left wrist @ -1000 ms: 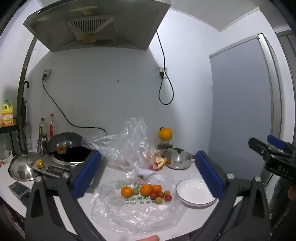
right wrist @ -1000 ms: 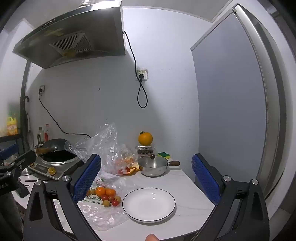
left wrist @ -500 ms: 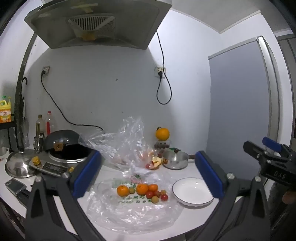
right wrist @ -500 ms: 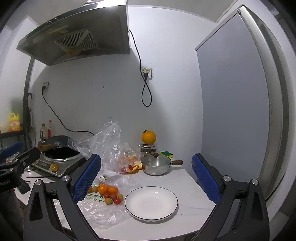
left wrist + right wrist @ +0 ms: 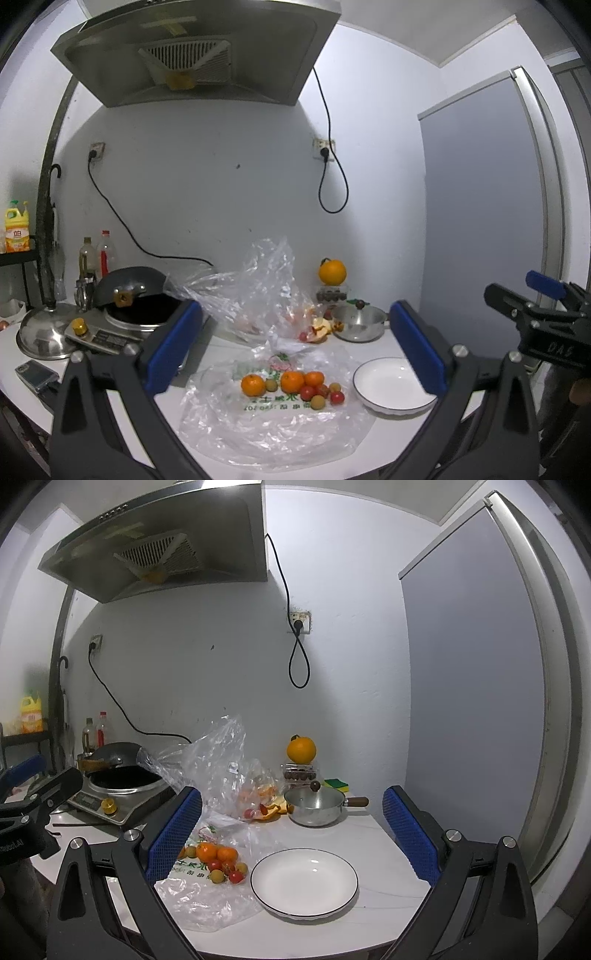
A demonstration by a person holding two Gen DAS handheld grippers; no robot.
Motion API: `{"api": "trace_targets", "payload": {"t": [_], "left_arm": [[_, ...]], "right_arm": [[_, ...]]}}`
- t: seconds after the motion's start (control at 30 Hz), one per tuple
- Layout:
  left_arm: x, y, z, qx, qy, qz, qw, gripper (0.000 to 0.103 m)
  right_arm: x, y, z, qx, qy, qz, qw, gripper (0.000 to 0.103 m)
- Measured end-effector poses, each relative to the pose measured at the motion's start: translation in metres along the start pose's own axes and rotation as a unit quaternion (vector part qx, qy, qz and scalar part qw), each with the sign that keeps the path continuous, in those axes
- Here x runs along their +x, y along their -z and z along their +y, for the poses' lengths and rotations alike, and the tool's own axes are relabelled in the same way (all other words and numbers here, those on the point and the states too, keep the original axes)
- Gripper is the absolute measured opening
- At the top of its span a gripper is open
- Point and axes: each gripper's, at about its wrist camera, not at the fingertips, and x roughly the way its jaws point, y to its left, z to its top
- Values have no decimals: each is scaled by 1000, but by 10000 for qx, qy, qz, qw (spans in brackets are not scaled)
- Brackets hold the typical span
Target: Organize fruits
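Small oranges, red cherry tomatoes and small yellowish fruits lie in a heap on a flat clear plastic bag on the white counter. To their right sits an empty white plate with a dark rim. My left gripper hangs open above the counter's front, nothing between its blue pads. Over the plate, my right gripper is likewise open and empty.
A crumpled clear bag holding fruit and peel stands behind the heap. A small steel pot, a large orange on a box and a sponge sit at the back. A wok on a cooker and a steel lid are left.
Both grippers have drawn back and risen a little, so the counter, fruit heap and plate sit lower and slightly farther in both views. Both stayed open.
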Motion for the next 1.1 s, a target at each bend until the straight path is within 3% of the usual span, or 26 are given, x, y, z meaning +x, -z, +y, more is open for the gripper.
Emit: {"api": "trace_targets", "payload": {"t": [1.1], "left_arm": [[-2,2,6,-177,147,149,9996,102]], "right_arm": [[0,0,5,10,-53,42,10000,100]]}}
